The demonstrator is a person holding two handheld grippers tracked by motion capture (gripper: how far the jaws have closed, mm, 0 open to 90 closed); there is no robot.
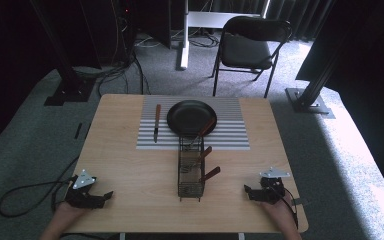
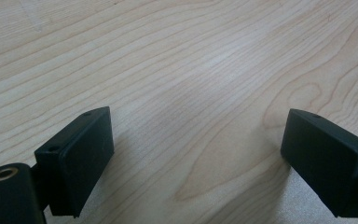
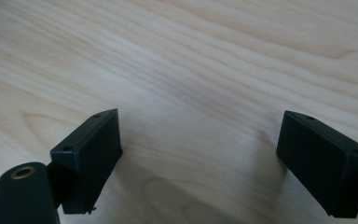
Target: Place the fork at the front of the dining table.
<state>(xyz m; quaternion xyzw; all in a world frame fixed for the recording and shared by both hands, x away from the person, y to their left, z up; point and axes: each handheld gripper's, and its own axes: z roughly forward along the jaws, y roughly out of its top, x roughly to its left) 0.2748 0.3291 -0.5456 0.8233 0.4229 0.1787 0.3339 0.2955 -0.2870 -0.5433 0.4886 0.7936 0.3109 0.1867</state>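
My left gripper [image 1: 106, 195] rests on the wooden table [image 1: 130, 165] near its front left corner, held by a hand. Its jaws stand wide apart over bare wood, left gripper [image 2: 196, 154], with nothing between them. My right gripper [image 1: 248, 191] lies near the front right corner, also in a hand. Its jaws are spread wide over bare wood, right gripper [image 3: 200, 154], and hold nothing. A wire basket [image 1: 191, 172] stands mid-table with wooden-handled utensils [image 1: 210, 174] in it. Behind it a black plate [image 1: 191, 116] and a knife [image 1: 157, 122] lie on a striped mat [image 1: 230, 135].
A black folding chair [image 1: 250, 47] stands on the grey carpet beyond the table. Dark frame posts [image 1: 67, 75] rise at the far left and far right. A cable [image 1: 25, 195] trails from the left gripper onto the floor.
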